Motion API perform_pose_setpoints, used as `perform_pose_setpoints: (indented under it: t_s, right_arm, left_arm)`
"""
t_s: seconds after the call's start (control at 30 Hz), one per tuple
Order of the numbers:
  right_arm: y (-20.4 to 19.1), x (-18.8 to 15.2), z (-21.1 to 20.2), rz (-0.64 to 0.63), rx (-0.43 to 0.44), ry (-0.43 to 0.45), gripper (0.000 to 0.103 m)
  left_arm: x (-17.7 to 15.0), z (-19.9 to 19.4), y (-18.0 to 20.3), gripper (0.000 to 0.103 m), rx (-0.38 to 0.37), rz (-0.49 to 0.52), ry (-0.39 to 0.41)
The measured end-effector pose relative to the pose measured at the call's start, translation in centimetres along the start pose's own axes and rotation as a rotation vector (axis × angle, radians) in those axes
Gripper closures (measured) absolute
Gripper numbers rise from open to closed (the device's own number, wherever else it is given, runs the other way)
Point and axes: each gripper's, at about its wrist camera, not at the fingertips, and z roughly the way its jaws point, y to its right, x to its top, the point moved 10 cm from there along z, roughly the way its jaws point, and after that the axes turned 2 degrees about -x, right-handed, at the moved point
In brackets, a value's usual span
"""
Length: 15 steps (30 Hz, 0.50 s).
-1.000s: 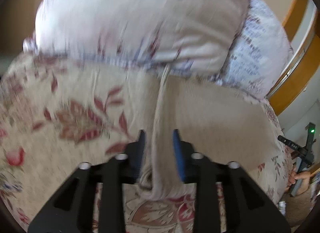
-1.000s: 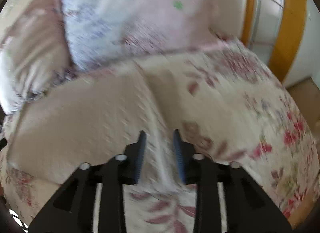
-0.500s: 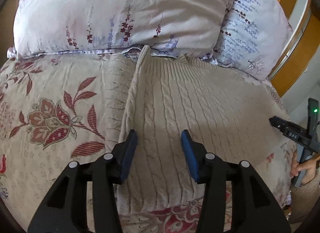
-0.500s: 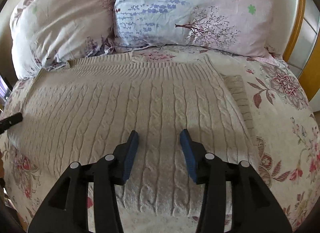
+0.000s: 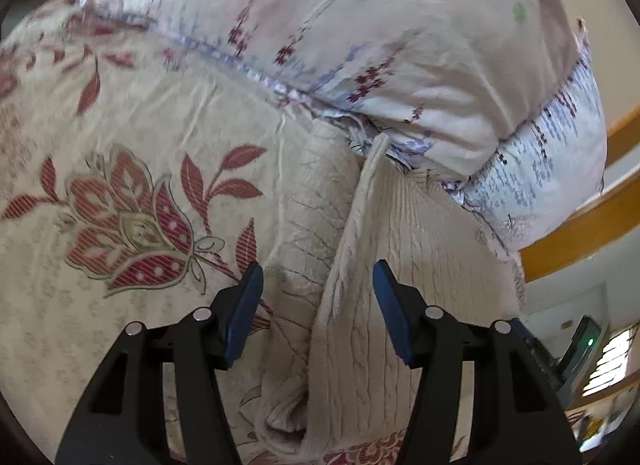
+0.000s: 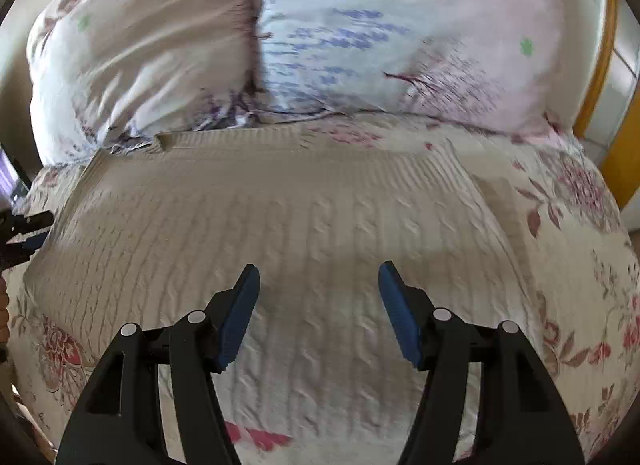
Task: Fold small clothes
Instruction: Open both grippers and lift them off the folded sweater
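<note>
Both grippers open over the cream sweater, nothing pinched.

Our left gripper (image 5: 318,289) hangs with its blue pads apart, astride the raised fold edge of the cable-knit sweater (image 5: 400,249); its jaws have just been opening, and the knit lies between them untouched. Our right gripper (image 6: 318,293) has likewise just been opening above the sweater's broad flat body (image 6: 280,233), gripping nothing. We judge the sweater lies spread on the floral bedspread (image 5: 120,145), its far edge against the two pillows (image 6: 360,33), so that a side can be folded inward along that ridge. A loose bunch near the left pads may be a sleeve; blur leaves us unsure. We can read no brand, label or writing.
</note>
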Motion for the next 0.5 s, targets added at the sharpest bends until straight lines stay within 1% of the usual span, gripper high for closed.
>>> perform_pose_setpoints:
  t_s: [0.03, 0.13, 0.3, 0.37, 0.43, 0.5]
  right_arm:
    - [-0.7, 0.2, 0.1, -0.013, 0.005, 0.006, 0.039]
    - [-2.4, 0.5, 0.5, -0.033, 0.026, 0.011, 0.039]
    - [-4.7, 0.8, 1.2, -0.054, 0.057, 0.011, 0.039]
    - [-5.4, 0.6, 1.6, -0.074, 0.051, 0.005, 0.038]
    - [-5.8, 0.0, 2.5, -0.098, 0.022, -0.018, 0.033]
    - [-5.9, -0.2, 2.7, -0.109, 0.006, -0.011, 0.032]
  left_arm:
    - [0.1, -0.1, 0.1, 0.042, -0.011, -0.005, 0.005]
    - [-0.1, 0.2, 0.6, 0.041, -0.044, -0.026, -0.007]
    - [0.0, 0.8, 1.4, 0.038, -0.042, -0.019, -0.004]
    - [0.1, 1.1, 1.6, 0.038, -0.039, -0.018, -0.001]
    - [0.1, 1.2, 1.8, 0.038, -0.036, -0.021, 0.002]
    - [0.2, 1.4, 2.0, 0.038, -0.035, -0.023, 0.003]
